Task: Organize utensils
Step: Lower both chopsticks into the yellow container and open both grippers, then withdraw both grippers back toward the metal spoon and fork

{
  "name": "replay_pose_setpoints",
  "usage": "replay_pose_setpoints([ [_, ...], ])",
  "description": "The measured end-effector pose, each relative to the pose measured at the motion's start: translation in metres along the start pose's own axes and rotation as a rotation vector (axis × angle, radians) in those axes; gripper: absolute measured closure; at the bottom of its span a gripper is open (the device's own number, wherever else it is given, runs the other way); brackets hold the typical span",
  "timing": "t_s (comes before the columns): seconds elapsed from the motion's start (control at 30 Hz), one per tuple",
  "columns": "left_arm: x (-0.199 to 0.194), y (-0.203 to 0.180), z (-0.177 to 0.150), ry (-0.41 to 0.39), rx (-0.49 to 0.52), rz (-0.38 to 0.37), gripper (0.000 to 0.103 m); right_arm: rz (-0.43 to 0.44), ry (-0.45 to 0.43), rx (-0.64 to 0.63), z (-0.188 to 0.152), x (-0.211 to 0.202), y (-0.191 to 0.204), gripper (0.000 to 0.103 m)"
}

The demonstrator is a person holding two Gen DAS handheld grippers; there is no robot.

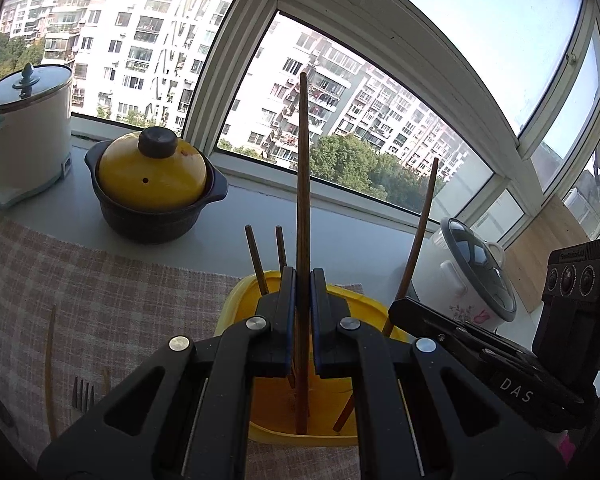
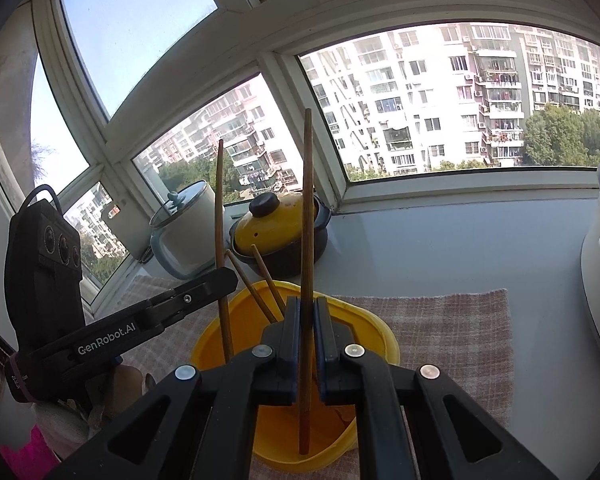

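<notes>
While both hands hover over the yellow tub [image 1: 236,300], the left wrist view shows the left tool [image 1: 303,280] pinching a long brown chopstick [image 1: 302,200] upright at the centre of the frame, its lower end down inside the tub but not clearly resting on the bottom. Two more chopsticks [image 1: 260,260] already lean in the tub toward the centre left, so I judge the sorting is under way and not finished. On the checked cloth [image 1: 100,280] at the lower left a fork [image 1: 82,392] and a thin pale stick [image 1: 50,360] lie loose on the counter [image 1: 360,240], apparently waiting their turn. The right tool [image 1: 404,308] enters from the right edge with a chopstick slanting up from it; its pads are hard to see from here. A round dark thing at the far lower left is cut off by the lens edge and I cannot name it. From the right wrist view, the right tool [image 2: 309,312] is pressed together on its own chopstick [image 2: 307,240], tip low inside the tub [image 2: 380,328], whose near wall is hidden behind the tool's body. The left tool [image 2: 220,280] reaches in from the left with its stick standing beside. The fork is out of this frame, so how much remains cannot be counted here.
</notes>
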State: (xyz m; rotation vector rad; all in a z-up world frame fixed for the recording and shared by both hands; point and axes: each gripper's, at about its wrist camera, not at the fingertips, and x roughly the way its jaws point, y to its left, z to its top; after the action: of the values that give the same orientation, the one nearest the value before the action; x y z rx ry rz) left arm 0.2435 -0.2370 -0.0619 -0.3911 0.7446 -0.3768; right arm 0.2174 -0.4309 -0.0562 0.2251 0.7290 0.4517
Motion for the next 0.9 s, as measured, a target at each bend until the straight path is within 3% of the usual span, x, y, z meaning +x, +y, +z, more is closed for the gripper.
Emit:
replay_pose_setpoints([
  [0.13, -0.004, 0.003, -0.002, 0.019, -0.02, -0.005, 0.098, -0.004, 0.005, 0.004, -0.004, -0.003, 0.0, 0.084],
  [0.17, -0.005, 0.004, -0.003, 0.021, -0.024, -0.005, 0.098, -0.006, 0.003, 0.002, -0.005, -0.004, 0.001, 0.073],
  [0.23, -0.008, 0.005, -0.004, 0.021, -0.025, -0.001, 0.098, -0.016, 0.0, 0.0, -0.008, -0.007, 0.002, 0.071],
  [0.33, -0.014, 0.005, -0.007, 0.021, -0.024, 0.001, 0.089, -0.025, -0.001, 0.003, -0.012, -0.011, 0.002, 0.068],
  [0.83, -0.044, 0.001, -0.02, 0.029, 0.019, 0.015, 0.086, -0.064, -0.019, 0.017, -0.027, -0.035, 0.014, 0.042],
  [0.9, -0.05, 0.002, -0.022, 0.03, 0.029, 0.019, 0.076, -0.073, -0.023, 0.022, -0.029, -0.04, 0.016, 0.033],
])
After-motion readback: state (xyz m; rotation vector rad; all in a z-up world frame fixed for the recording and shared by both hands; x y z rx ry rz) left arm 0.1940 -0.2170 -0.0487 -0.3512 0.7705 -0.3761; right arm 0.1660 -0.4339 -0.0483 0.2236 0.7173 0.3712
